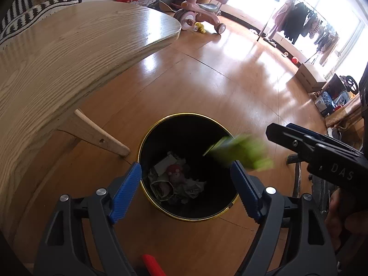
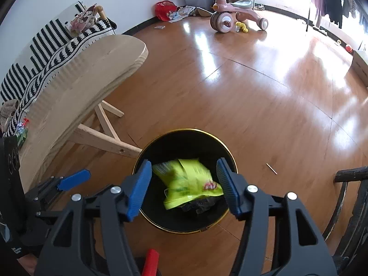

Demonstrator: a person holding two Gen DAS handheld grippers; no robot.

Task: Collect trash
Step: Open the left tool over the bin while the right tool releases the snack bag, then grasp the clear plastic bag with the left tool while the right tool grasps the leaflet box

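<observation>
1. Right gripper (image 2: 184, 184) hangs spread over the black bin (image 2: 147, 151), pinching nothing; the yellow-green wrapper (image 2: 188, 181) is blurred at the bin's mouth, between its fingers.
2. Wrapper looks light, thin, crinkly: best pinched at an edge.
3. Left gripper (image 1: 185, 188) is spread too, empty.
4. Inside the bin: crumpled paper (image 1: 177, 184).

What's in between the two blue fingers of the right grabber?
In the right wrist view, a blurred yellow-green wrapper lies between the right gripper's open fingers, touching neither, over the black bin.
</observation>
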